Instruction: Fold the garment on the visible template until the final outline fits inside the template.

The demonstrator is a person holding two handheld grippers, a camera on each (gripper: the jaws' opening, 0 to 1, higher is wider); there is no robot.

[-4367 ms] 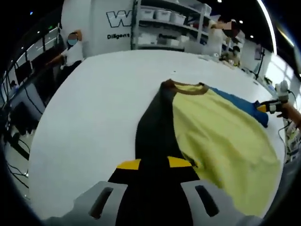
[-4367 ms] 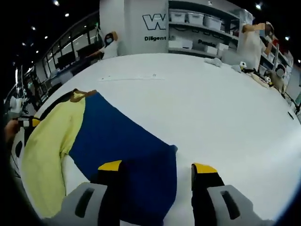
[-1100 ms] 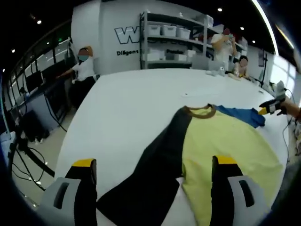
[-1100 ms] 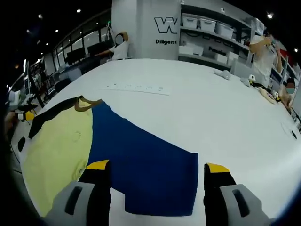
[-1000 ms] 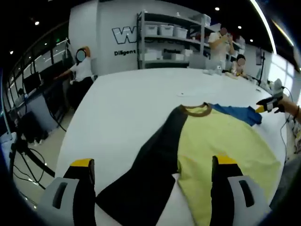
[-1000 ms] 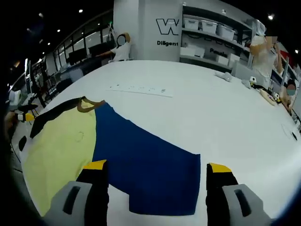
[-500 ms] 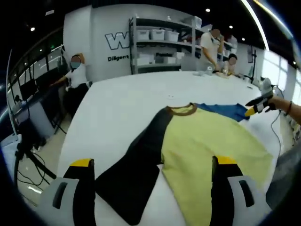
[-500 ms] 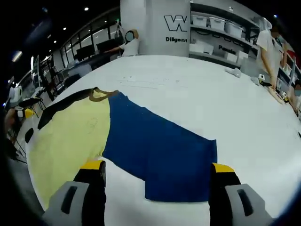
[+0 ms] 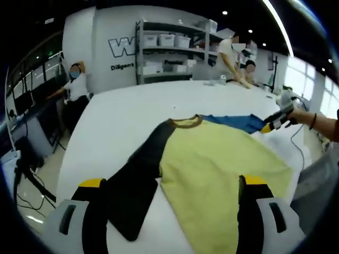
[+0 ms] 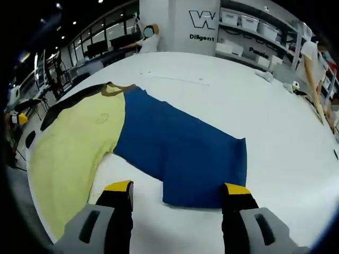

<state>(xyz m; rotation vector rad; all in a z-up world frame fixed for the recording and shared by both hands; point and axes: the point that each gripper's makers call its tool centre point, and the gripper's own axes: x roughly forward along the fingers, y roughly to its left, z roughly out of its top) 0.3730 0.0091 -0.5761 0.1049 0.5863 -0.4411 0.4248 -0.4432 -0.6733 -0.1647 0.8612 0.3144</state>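
A long-sleeved garment lies spread flat on the white table (image 9: 122,111). Its body (image 9: 212,164) is yellow, with a brown collar (image 9: 185,122), a black sleeve (image 9: 135,180) and a blue sleeve (image 10: 180,151). My left gripper (image 9: 172,181) stands open just short of the black sleeve's cuff and the yellow hem, holding nothing. My right gripper (image 10: 178,188) is open too, hovering at the blue sleeve's cuff edge with empty jaws. In the left gripper view that right gripper (image 9: 274,120) shows by the blue sleeve (image 9: 233,121), held by a hand.
White shelving with bins (image 9: 169,50) lines the back wall. One person (image 9: 74,87) stands beyond the table's left side, and others (image 9: 235,53) work at its far end. A faint marked strip (image 10: 175,78) lies past the collar. The table edge (image 10: 32,159) runs near the yellow hem.
My left gripper was shut on the black sleeve 4.4 s ago and has since let go and opened. Both views have drawn back; both sleeves now lie spread out flat.
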